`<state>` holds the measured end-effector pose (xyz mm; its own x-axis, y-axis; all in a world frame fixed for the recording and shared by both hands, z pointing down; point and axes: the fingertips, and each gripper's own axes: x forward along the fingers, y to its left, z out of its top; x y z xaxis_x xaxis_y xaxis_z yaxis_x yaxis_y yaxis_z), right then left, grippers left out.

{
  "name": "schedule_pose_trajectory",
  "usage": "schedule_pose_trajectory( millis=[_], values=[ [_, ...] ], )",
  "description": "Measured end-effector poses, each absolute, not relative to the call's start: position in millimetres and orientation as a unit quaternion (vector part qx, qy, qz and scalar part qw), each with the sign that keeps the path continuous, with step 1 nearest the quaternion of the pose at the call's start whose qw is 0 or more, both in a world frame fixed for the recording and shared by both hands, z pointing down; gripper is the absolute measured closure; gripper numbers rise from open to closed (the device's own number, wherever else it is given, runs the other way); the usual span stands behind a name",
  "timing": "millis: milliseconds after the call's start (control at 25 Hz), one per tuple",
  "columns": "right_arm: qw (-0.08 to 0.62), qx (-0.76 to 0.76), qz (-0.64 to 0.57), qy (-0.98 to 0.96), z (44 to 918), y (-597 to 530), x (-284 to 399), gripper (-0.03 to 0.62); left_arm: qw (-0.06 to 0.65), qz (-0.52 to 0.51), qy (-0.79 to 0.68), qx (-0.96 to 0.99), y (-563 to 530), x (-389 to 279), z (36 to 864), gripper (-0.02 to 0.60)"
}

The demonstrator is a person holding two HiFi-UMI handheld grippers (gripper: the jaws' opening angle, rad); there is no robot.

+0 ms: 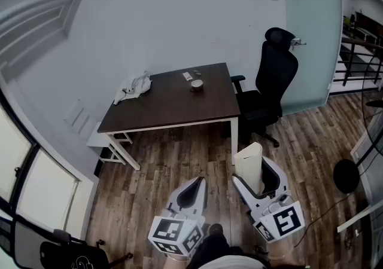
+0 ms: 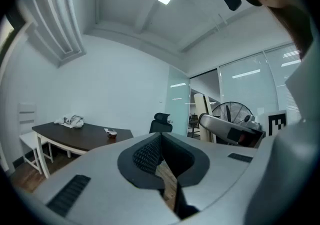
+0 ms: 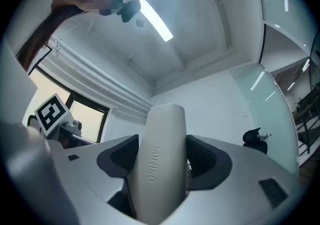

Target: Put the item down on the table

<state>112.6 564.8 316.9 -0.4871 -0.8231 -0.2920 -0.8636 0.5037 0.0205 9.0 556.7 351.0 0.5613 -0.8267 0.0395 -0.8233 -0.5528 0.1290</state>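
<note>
Cream plastic, smooth, rounded oblong with embossed lettering: item [image 1: 249, 160] pinched across its width between dark ribbed pads [image 3: 202, 156] of right gripper [image 3: 162, 151], upper end protruding past jaws. Judged light, stiff, somewhat slippery; best gripped on opposite flanks. Left gripper [image 1: 192, 193] pressed together, empty. Dark-topped table [image 1: 161, 103], white legs, well ahead across plank floor [image 1: 173, 160].

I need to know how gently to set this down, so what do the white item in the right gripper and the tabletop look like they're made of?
The white item looks like smooth, matte moulded plastic, possibly silicone: it has an even soft sheen, a rounded end and embossed lettering. The tabletop looks like dark wood-grain laminate or veneer with a faint gloss. It stands on white legs that look like painted metal.
</note>
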Motion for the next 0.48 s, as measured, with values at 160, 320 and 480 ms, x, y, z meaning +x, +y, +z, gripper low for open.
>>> schedule_pose_trajectory(
  millis=[160, 320, 480],
  values=[
    [0.131, -0.483, 0.076, 0.862, 318, 541, 108, 0.286, 0.068, -0.015, -0.469, 0.880, 531, 7, 351, 0.560],
    [0.135, -0.481, 0.076, 0.863, 316, 513, 99, 0.287, 0.072, -0.015, -0.464, 0.883, 502, -2, 352, 0.561],
    [0.129, -0.483, 0.079, 0.862, 316, 475, 92, 0.287, 0.072, -0.018, -0.462, 0.884, 465, -11, 352, 0.561]
  ],
)
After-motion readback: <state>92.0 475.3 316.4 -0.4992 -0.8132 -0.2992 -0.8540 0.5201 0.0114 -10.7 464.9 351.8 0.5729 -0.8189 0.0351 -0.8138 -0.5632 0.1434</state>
